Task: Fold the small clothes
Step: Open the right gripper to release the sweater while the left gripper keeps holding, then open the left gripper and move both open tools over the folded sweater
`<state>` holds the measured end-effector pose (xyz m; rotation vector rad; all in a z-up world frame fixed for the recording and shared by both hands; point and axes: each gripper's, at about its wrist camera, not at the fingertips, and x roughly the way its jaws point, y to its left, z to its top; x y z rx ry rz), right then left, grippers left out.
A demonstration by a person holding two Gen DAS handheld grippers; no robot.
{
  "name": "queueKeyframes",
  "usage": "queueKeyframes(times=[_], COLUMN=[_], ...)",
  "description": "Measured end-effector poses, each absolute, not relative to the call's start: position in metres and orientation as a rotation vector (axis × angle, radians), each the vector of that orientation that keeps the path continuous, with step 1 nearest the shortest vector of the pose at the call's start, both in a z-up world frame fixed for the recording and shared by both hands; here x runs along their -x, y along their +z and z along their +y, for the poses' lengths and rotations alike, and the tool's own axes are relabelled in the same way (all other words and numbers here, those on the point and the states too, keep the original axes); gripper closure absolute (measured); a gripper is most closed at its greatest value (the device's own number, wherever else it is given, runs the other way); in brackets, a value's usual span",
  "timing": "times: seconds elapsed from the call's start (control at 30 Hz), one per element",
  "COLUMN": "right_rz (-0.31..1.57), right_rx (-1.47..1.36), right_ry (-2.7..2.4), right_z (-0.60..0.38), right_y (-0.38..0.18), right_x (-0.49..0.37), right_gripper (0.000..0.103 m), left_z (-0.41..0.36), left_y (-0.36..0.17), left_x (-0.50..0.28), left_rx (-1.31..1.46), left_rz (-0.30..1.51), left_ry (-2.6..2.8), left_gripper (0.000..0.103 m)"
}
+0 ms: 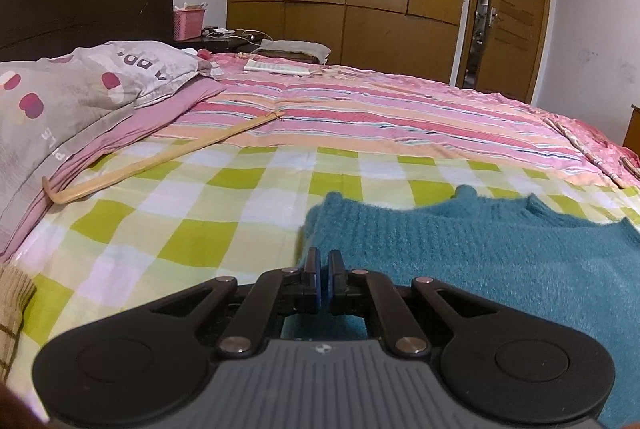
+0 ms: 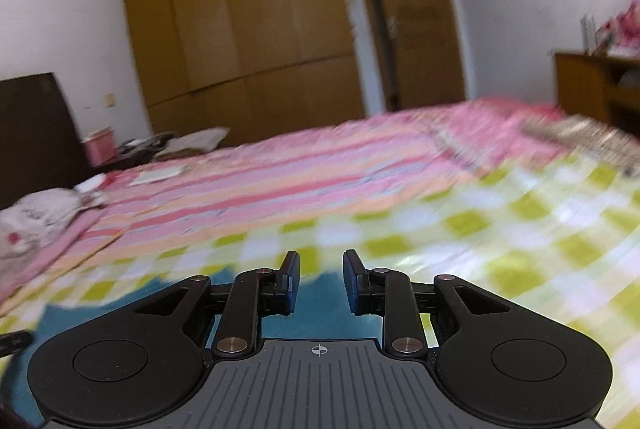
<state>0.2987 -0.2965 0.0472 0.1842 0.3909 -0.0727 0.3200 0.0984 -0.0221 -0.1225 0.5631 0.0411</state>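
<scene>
A fuzzy teal knitted sweater [image 1: 500,253] lies flat on the green-checked sheet [image 1: 192,205] of a bed, its neckline toward the far side. My left gripper [image 1: 323,261] hovers at the sweater's left edge with its fingers nearly together and nothing visible between them. In the blurred right wrist view, the sweater [image 2: 320,309] shows as a teal patch under and behind my right gripper [image 2: 321,265], which is open and empty above it.
A long wooden stick [image 1: 168,157] lies on the bed to the left, by grey and pink pillows [image 1: 80,101]. A striped pink quilt [image 1: 380,117] covers the far half. A white pad [image 1: 276,67] lies near the bedside table.
</scene>
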Motion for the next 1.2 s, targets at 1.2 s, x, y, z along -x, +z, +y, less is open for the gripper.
queueKeyframes(times=[1.2], right_rz=[0.579], right_rx=[-0.136], right_ry=[-0.036], right_z=[-0.281], right_y=[-0.005], right_x=[-0.311], right_gripper=[0.083], left_z=[0.099], left_y=[-0.016], left_x=[-0.291], left_rx=[0.13], left_rz=[0.609], left_ry=[0.108], left_gripper=[0.072])
